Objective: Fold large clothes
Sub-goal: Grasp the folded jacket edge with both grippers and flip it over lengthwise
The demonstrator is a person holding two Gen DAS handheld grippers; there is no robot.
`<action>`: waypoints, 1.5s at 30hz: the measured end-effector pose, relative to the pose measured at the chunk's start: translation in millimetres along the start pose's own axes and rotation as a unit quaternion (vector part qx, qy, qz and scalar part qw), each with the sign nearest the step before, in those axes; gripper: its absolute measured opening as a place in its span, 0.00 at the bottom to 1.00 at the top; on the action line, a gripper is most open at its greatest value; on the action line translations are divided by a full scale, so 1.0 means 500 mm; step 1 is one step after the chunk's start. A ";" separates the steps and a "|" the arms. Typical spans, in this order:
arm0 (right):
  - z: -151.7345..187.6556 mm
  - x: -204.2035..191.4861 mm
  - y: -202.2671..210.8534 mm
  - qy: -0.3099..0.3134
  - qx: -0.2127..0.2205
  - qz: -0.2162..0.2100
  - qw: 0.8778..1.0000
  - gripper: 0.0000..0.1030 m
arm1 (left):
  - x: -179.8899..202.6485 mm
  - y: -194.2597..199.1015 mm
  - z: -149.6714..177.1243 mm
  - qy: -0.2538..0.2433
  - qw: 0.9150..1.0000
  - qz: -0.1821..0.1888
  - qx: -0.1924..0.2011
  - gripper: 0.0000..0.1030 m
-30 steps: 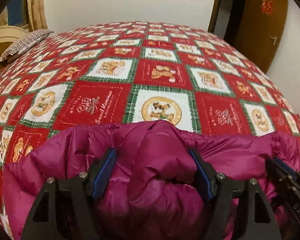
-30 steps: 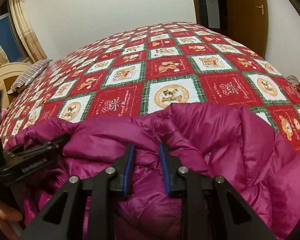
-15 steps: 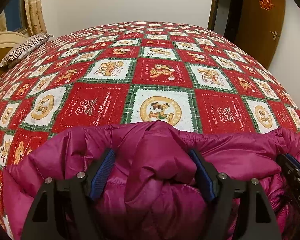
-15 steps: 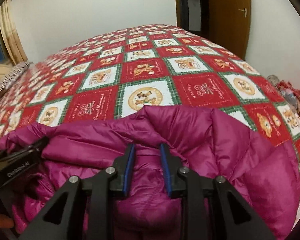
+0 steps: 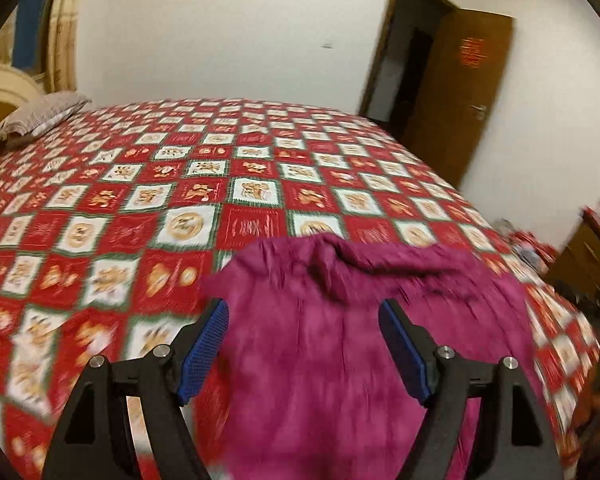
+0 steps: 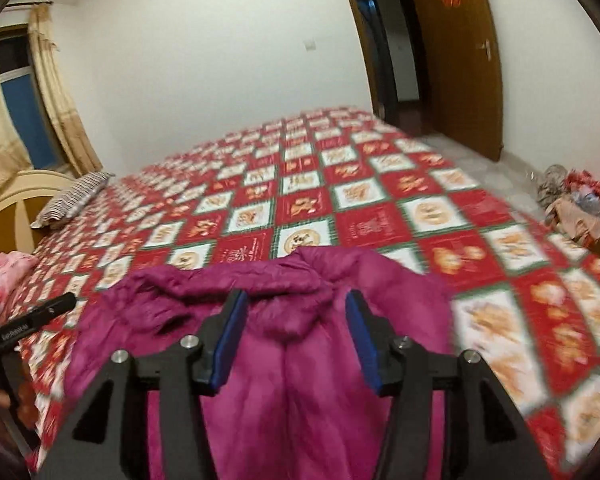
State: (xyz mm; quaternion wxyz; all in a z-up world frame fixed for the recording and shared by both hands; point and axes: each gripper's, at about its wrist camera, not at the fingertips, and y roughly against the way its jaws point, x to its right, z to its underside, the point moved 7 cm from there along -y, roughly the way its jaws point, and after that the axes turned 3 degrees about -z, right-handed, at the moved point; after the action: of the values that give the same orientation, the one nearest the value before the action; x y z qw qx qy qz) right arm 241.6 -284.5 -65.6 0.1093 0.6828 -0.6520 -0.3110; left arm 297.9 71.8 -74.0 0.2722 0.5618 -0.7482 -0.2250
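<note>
The magenta down jacket (image 6: 300,360) lies on the near edge of my bed (image 6: 380,200), on its red Christmas-patchwork quilt (image 5: 140,200). My left gripper (image 5: 304,344) and right gripper (image 6: 296,340) both hover over it, spread wide, released. The left gripper's label is too blurred to read. A striped pillow (image 6: 76,196) sits far left; a brown door (image 6: 456,60) with a red emblem stands far right.

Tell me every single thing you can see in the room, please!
Puffy magenta down jacket: one, magenta, near edge of bed.
Red, white and green patchwork bedspread: one, covering bed.
Striped grey pillow: one, bed's far left.
Pink cloth: one, left edge.
Brown wooden door: one, open, right.
Beige curtain: one, by window.
Pile of clothes: floor, right.
Left gripper: black, blue pads, open.
Right gripper: same, open.
</note>
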 end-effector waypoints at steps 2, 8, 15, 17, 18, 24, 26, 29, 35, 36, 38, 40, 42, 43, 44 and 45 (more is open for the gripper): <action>0.026 0.013 0.082 -0.005 0.001 -0.001 1.000 0.57 | -0.008 0.068 0.040 -0.020 1.000 0.011 0.000 0.75; 0.142 0.071 0.320 -0.017 0.004 0.015 1.000 0.62 | -0.001 0.226 0.200 -0.077 0.996 0.039 -0.022 0.76; 0.316 0.106 0.395 -0.024 -0.068 0.045 0.996 0.82 | 0.009 0.257 0.403 -0.060 0.995 0.033 -0.077 0.76; 0.362 0.105 0.377 -0.045 -0.090 0.034 0.994 0.82 | 0.012 0.253 0.442 -0.040 0.994 0.045 -0.092 0.76; 0.384 0.100 0.369 -0.051 -0.101 0.026 0.993 0.82 | 0.014 0.251 0.459 -0.033 0.993 0.051 -0.100 0.76; 0.462 0.059 0.291 0.004 -0.161 0.028 0.987 0.82 | 0.002 0.238 0.532 0.002 0.990 0.048 -0.131 0.76; 0.481 0.061 0.271 0.015 -0.176 0.040 0.983 0.82 | 0.000 0.250 0.537 0.013 0.991 0.057 -0.120 0.76; 0.507 0.076 0.256 0.003 -0.198 0.038 0.980 0.81 | 0.004 0.255 0.545 0.023 0.989 0.080 -0.120 0.76; 0.538 0.096 0.251 -0.019 -0.216 0.007 0.976 0.67 | 0.007 0.261 0.556 0.021 0.989 0.080 -0.120 0.69; 0.541 0.093 0.255 -0.013 -0.219 0.002 0.976 0.61 | 0.004 0.261 0.559 0.022 0.990 0.074 -0.120 0.66; 0.546 0.092 0.258 -0.003 -0.220 -0.003 0.975 0.54 | -0.002 0.259 0.560 0.023 0.991 0.061 -0.119 0.49; 0.549 0.092 0.256 -0.001 -0.219 -0.005 0.976 0.47 | -0.011 0.261 0.557 0.034 0.990 0.068 -0.116 0.23; 0.555 0.084 0.261 -0.004 -0.215 -0.012 0.977 0.31 | -0.013 0.261 0.557 0.069 0.983 0.110 -0.126 0.12; 0.554 0.077 0.264 -0.003 -0.212 -0.019 0.977 0.25 | -0.013 0.263 0.556 0.072 0.983 0.113 -0.125 0.10; 0.553 0.071 0.269 -0.001 -0.208 -0.023 0.978 0.18 | -0.010 0.264 0.556 0.067 0.984 0.109 -0.123 0.10; 0.551 0.065 0.271 0.002 -0.205 -0.023 0.979 0.15 | -0.006 0.265 0.556 0.058 0.985 0.104 -0.122 0.09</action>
State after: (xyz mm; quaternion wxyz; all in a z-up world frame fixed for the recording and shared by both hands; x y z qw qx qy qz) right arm -27.5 -262.3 -215.2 0.2411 0.6615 -0.5582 -0.4390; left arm 20.0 118.8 -197.8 0.4031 0.4553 -0.7529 -0.2517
